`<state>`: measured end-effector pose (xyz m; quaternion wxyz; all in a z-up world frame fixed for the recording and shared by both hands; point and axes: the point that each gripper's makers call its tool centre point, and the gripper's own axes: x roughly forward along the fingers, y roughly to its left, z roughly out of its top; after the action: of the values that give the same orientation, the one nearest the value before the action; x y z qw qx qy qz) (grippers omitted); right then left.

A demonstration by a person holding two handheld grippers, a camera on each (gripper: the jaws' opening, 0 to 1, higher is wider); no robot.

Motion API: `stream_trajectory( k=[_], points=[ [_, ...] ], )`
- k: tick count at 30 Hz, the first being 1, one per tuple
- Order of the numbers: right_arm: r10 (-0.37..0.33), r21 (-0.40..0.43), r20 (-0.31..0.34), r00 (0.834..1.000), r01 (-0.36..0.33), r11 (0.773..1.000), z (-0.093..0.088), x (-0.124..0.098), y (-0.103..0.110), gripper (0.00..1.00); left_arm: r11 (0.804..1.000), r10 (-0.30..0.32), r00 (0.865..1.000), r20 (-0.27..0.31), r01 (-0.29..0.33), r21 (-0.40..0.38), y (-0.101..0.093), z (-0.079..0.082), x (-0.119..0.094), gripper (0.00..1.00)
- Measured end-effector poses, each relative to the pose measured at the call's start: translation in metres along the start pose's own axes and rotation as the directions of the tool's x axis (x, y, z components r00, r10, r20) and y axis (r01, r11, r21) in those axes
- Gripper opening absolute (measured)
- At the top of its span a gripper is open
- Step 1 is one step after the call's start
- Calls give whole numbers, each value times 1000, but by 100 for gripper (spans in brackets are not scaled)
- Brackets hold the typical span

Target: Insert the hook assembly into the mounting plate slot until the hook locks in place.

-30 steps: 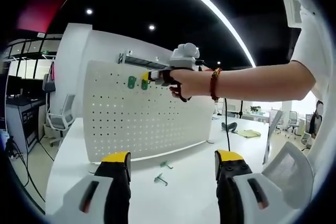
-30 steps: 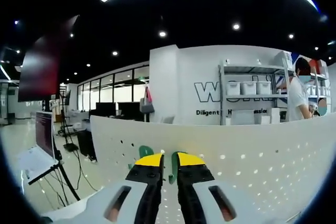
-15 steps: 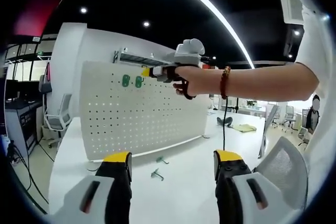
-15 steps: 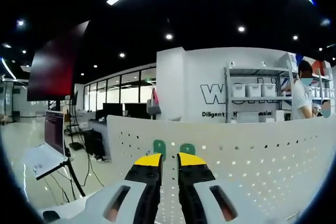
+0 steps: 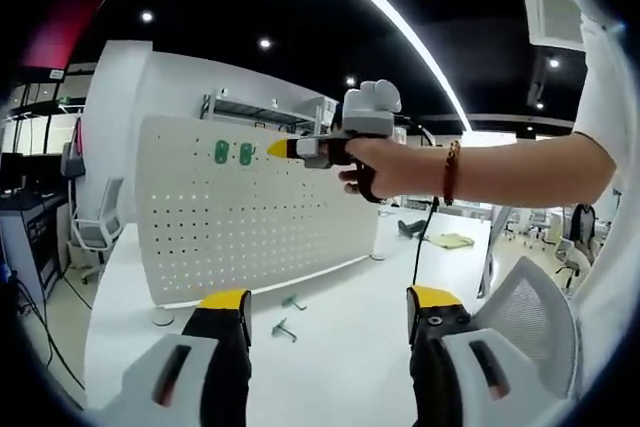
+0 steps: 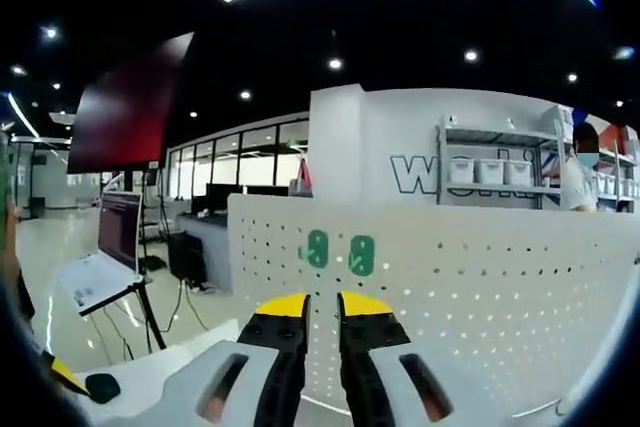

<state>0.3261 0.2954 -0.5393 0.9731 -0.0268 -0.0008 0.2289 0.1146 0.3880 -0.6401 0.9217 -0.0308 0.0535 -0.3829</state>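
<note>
Looking across my left gripper view, I use the white pegboard point(image 5: 250, 212) as my landmark. Two green hooks point(image 5: 232, 153) sit side by side near its top left corner, pushed into the holes. Two more hooks point(image 5: 283, 317) lie loose on the white table point(image 5: 340, 367), just in front of the board's foot. My left gripper point(image 5: 325, 312) hangs low in front of the board with its jaws wide apart and nothing in them. My right gripper point(image 5: 300, 148) is up by the top edge of the board, to the right of the green hooks. In the right gripper view its jaws point(image 6: 312, 312) are almost together, and I see nothing between them.

What could go wrong? One green hook may not be clicked in all the way, and I cannot tell from here. If I bump it, it could drop off. If I lean on the board, it could tip, since it stands on the table. If I swing my hands away, the hooks could leave my view.

Behind the board, big letters on the wall point(image 6: 420, 172) start with "W". I cannot read the rest.
</note>
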Motion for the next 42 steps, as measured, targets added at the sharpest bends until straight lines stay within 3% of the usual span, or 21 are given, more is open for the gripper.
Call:
stream_trajectory(
  k=[6, 8, 12, 18, 21, 33, 42],
  points=[
    [66, 0, -41, 997, -66, 998, -21, -7, 2, 10, 999, 51, 999, -1, -51, -12, -8, 2, 7, 64],
    [121, -5, -69, 990, -122, 993, -32, -10, 8, 10, 998, 64, 998, 3, -64, -18, -12, 4, 9, 64],
    [165, 3, -103, 981, -166, 986, -50, -15, 12, 11, 996, 84, 996, -3, -84, -25, -19, 4, 14, 64],
    [254, -17, -176, 951, -261, 965, -81, -20, 21, 12, 992, 125, 992, -2, -125, -33, -25, 7, 19, 64],
    [297, 19, -208, 932, -300, 954, -96, -22, 23, 12, 989, 142, 990, -13, -143, -31, -27, 7, 22, 64],
    [381, 29, -281, 881, -389, 921, -135, -24, 24, 13, 982, 187, 982, -32, -188, -24, -32, 6, 29, 65],
    [455, 42, -342, 822, -470, 882, -170, -26, 28, 14, 973, 225, 974, -29, -226, -53, -36, 5, 38, 65]
  ],
)
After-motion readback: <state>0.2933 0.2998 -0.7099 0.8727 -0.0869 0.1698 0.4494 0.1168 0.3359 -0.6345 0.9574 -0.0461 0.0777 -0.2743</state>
